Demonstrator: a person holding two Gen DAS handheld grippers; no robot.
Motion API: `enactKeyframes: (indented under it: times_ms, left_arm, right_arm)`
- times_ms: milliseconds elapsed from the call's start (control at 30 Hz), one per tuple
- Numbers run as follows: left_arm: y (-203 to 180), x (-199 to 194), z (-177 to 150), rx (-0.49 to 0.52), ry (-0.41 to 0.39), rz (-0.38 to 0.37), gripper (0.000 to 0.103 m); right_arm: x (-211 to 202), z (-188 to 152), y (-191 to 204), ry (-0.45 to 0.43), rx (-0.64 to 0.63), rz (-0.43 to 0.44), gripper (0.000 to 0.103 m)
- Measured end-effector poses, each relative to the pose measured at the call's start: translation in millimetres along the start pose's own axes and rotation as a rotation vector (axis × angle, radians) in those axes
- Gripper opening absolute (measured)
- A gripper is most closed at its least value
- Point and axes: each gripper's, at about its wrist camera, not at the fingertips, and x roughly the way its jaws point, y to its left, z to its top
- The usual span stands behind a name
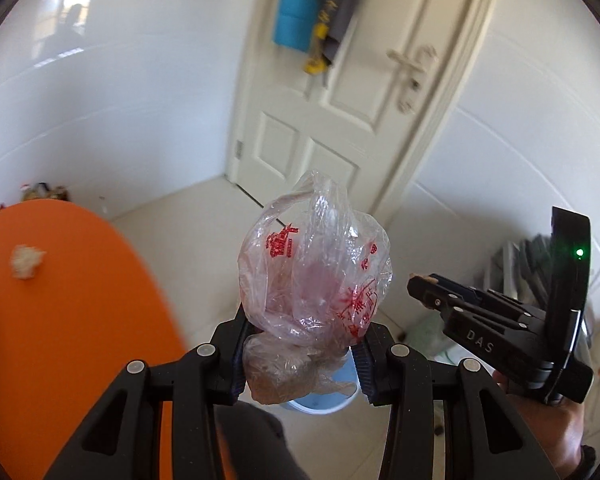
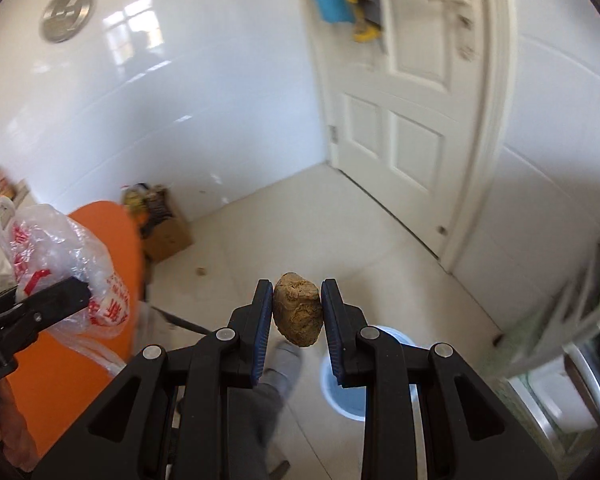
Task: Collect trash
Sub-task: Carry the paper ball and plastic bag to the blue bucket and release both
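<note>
You are standing in a white tiled room with a white door [image 2: 400,92] ahead, and the orange table [image 1: 60,320] is lying to your left, with one pale crumpled scrap [image 1: 27,261] still on it. The relation that matters now is where the bin [image 2: 354,396] is sitting: it is on the floor below and just in front of both grippers, a round blue and white bin, and in the right wrist view it is showing right under the right jaw. In the left wrist view only a bit of the bin is visible, behind the bag and between the jaws. I judge the right hand is a little nearer to the bin, so it is probably the one to drop first. The left gripper [image 1: 300,348] is holding a crumpled clear bag [image 1: 312,276] with red print; the jaws are partly closed and are pressing on its lower part, while most of the bag is standing up above them. The right gripper [image 2: 297,312] is closed narrowly on a small brown lump [image 2: 298,309], which is sitting upright between the pads. Both grippers are pointing downward, toward the floor.
</note>
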Motion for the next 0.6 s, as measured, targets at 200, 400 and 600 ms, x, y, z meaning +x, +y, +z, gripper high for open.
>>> enactKeyframes:
  times_ms: [200, 400, 600]
  left_arm:
    - [-18, 118, 2, 0.051, 0.210, -0.026, 0.040]
    - [-9, 215, 0, 0.054, 0.366, -0.015, 0.042]
    - [-3, 291, 20, 0.045, 0.468, -0.035, 0.053]
  right_arm:
    - [54, -22, -64, 0.113, 0.115, -0.048, 0.025]
    - [118, -42, -101, 0.224, 0.221, -0.039, 0.025]
    - [170, -47, -126, 0.301, 0.302, -0.022, 0.028]
